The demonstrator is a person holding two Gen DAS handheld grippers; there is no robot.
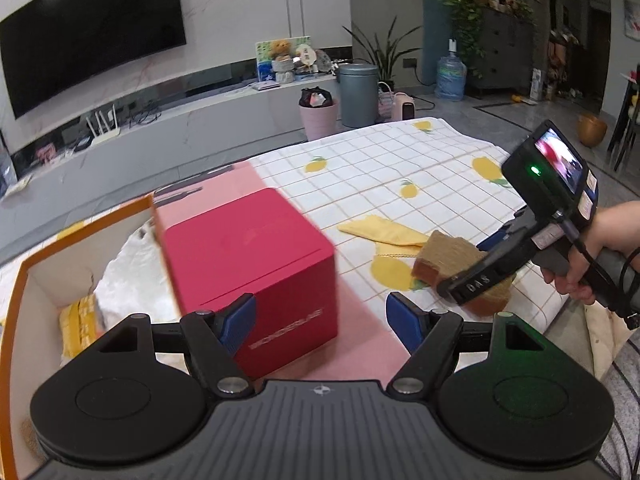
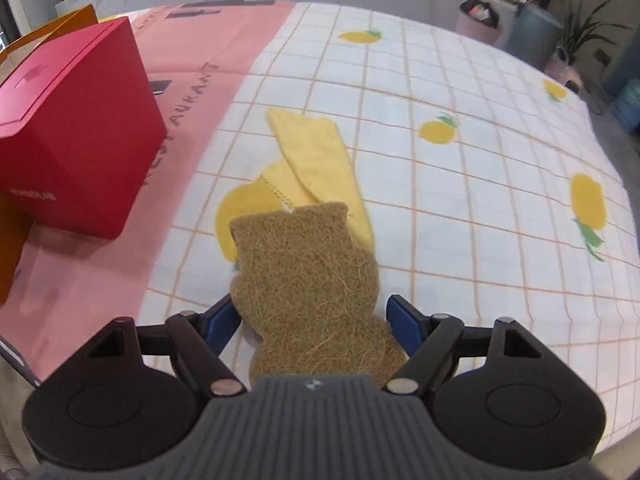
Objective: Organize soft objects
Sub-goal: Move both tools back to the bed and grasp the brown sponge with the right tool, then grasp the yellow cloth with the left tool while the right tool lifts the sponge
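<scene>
We straddle the brown scrubber, lying near-right on the tablecloth, with the right gripper not yet clamped; left gripper released. Next: pinch, lift toward the orange box.

Wall-mounted TV, white console, grey floor (tiled).

Rough fibrous sponge (matt)

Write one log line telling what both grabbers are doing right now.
left gripper: open, empty, near red box | right gripper: jaws closing around brown scrub pad, not yet gripped | yellow cloth: on table
</scene>
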